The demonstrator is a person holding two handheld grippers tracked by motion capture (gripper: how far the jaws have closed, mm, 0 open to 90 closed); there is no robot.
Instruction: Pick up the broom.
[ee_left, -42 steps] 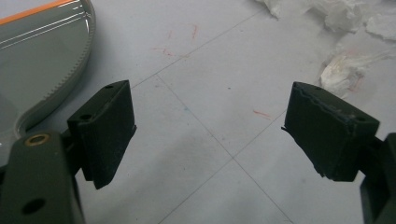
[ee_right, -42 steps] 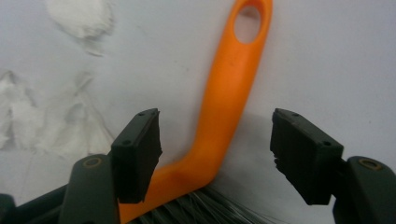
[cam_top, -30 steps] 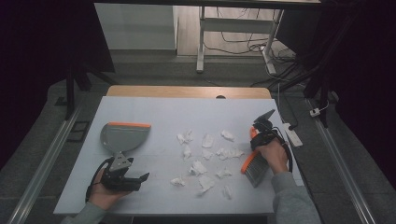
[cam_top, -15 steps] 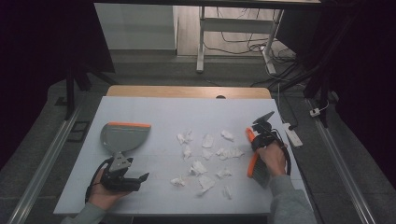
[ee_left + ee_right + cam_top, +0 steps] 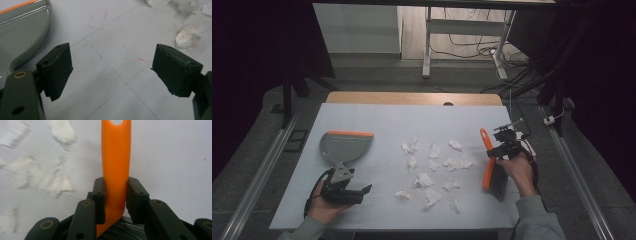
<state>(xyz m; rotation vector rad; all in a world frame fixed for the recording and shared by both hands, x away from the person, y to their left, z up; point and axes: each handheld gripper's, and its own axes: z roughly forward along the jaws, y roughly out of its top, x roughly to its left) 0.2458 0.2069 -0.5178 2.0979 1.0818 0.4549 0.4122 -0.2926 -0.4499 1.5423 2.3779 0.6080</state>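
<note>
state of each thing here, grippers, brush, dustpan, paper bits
left gripper: open, empty, just above the table near the dustpan
right gripper: shut on the brush handle
brush: held, lying along the table's right side
dustpan: flat on the table, empty
paper scraps: scattered loose mid-table

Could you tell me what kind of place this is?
Probably a lab or recording workspace: a white-covered table in a dark room, loose cables on the floor, and paper scraps laid out for sweeping.

Smooth plastic brush handle (image 5: 115, 157), glossy plastic dustpan (image 5: 20, 30), crumpled paper scraps (image 5: 432, 167).
</note>
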